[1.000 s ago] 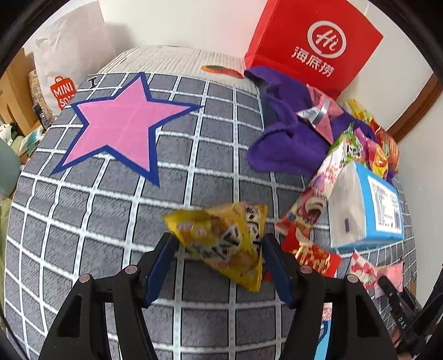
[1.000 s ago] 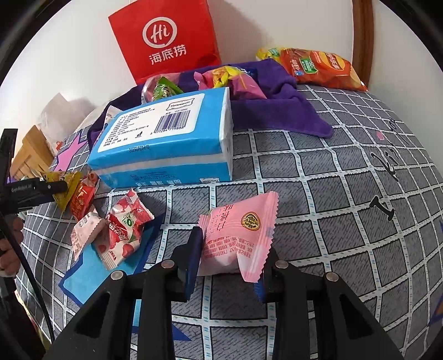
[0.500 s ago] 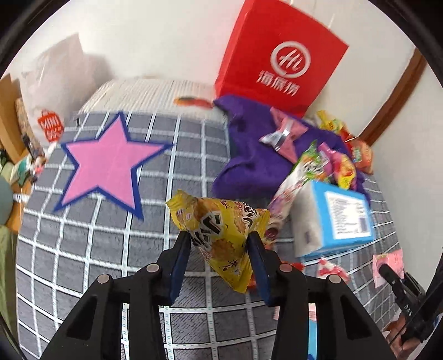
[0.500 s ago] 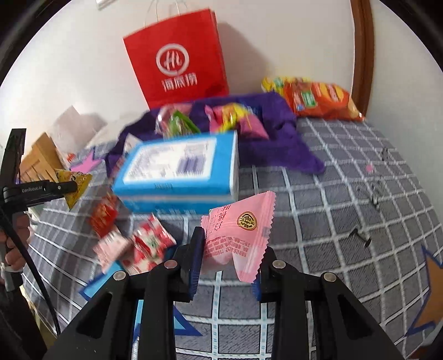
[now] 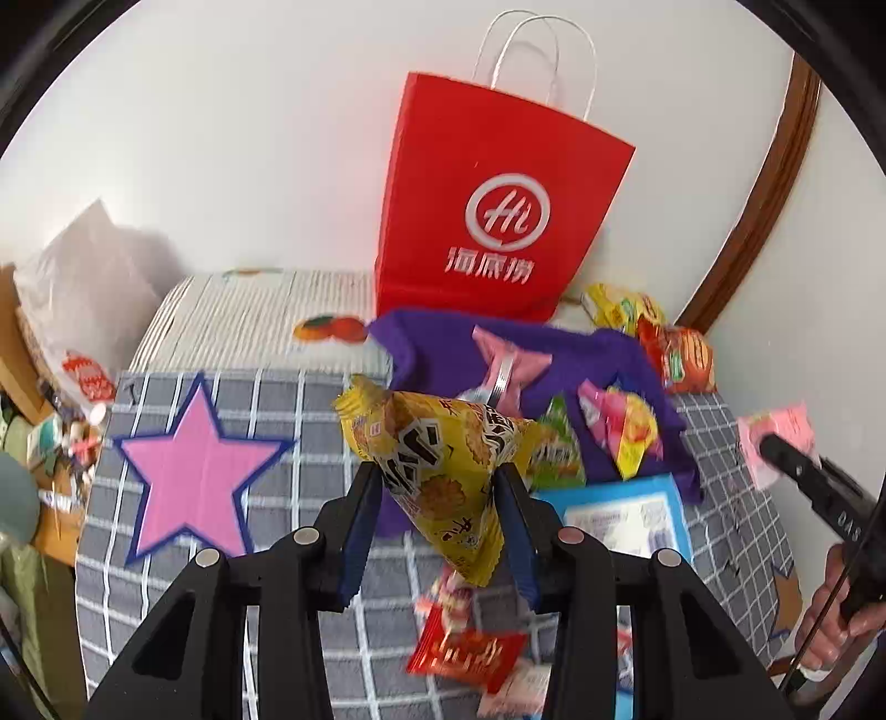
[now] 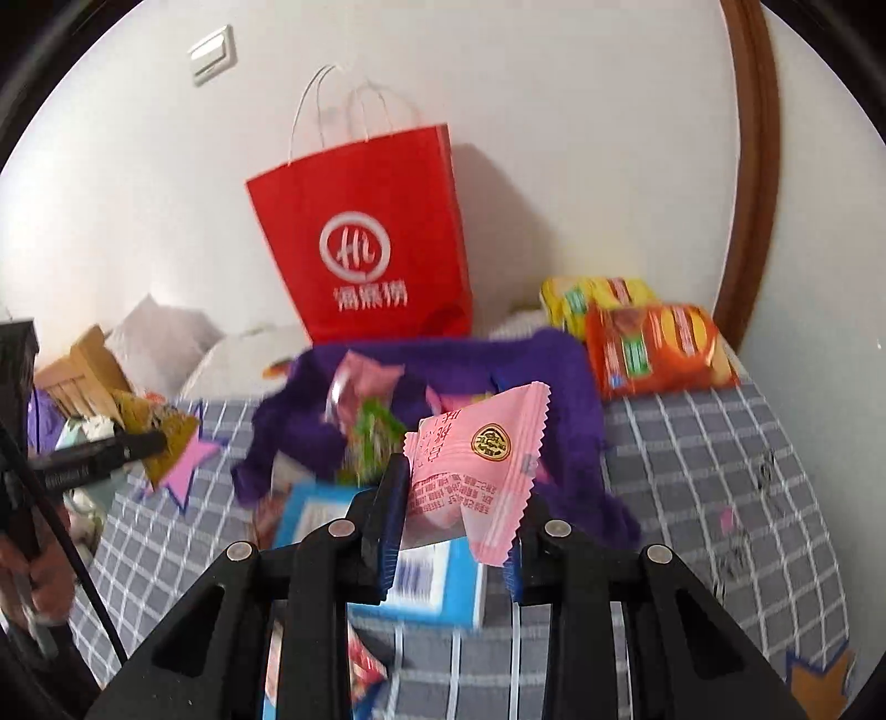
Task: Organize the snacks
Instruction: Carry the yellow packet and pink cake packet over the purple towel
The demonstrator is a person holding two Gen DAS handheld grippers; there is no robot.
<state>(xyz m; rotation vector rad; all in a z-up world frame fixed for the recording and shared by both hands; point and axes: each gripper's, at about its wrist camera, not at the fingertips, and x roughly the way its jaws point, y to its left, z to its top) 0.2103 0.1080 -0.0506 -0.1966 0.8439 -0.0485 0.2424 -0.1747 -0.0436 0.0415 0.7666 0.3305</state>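
With my left hand-held gripper [image 5: 437, 498] clamped on the yellow snack packet [image 5: 443, 471] and my right hand-held gripper [image 6: 457, 512] clamped on the pink packet [image 6: 476, 476], the red paper bag [image 5: 498, 205] stands ahead and above both, seemingly nearer my left.

A home bedroom: a bed [image 5: 166, 581] under a grid-patterned star quilt, a pillow [image 5: 260, 310], a wall switch [image 6: 213, 54].

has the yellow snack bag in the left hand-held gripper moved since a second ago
Yes. The yellow snack bag has gone up: it lay on the grey checked bedspread before, and now hangs clamped above it, nearer the red paper bag.
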